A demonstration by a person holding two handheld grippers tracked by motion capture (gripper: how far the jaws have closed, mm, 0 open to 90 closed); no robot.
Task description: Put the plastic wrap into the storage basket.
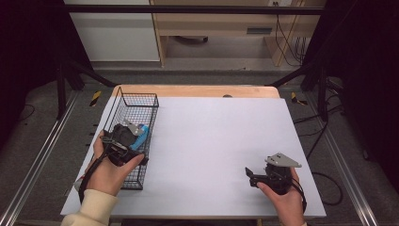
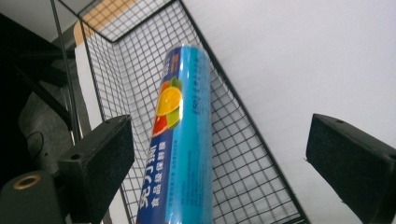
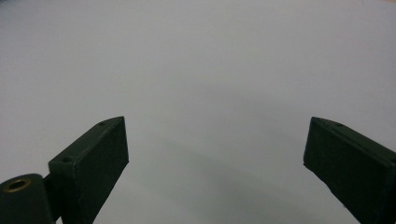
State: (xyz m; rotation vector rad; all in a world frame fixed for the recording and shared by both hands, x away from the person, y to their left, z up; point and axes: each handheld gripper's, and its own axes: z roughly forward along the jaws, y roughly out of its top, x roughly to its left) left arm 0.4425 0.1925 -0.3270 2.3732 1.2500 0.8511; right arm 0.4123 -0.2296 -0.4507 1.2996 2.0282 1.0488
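roll [image 2: 180,140]: a blue cylinder with printed fruit and white lettering, lying lengthwise on the floor of the wire basket [image 2: 243,154]. it sits between and beyond our left fingers, nearer the left-hand one in the left gripper view, and neither pad presses on it.
basket: black mesh, long and narrow, at the left edge of the white table top [image 1: 216,141]. its side wall runs just inside our right-hand finger in the left gripper view; the far end wall lies well past the roll's tip.
left gripper [image 1: 126,136]: held over the basket, fingers spread wide, nothing clamped. we judge the roll to be already set down and let go.
step in hand: clearing the left gripper from the basket after the drop.
how to do it well: we keep the fingers apart and lift straight away along the line of the jaws, so that no pad drags the roll or hooks the mesh wall beside the finger. we judge the roll could turn on its round side if nudged, so we give it no sideways touch. we watch the trailing cable near the basket rim.
right gripper [image 1: 256,177]: resting low over bare table top, well apart from the basket, fingers spread, nothing between them.
table top: plain white sheet, bare ahead of the right fingers.
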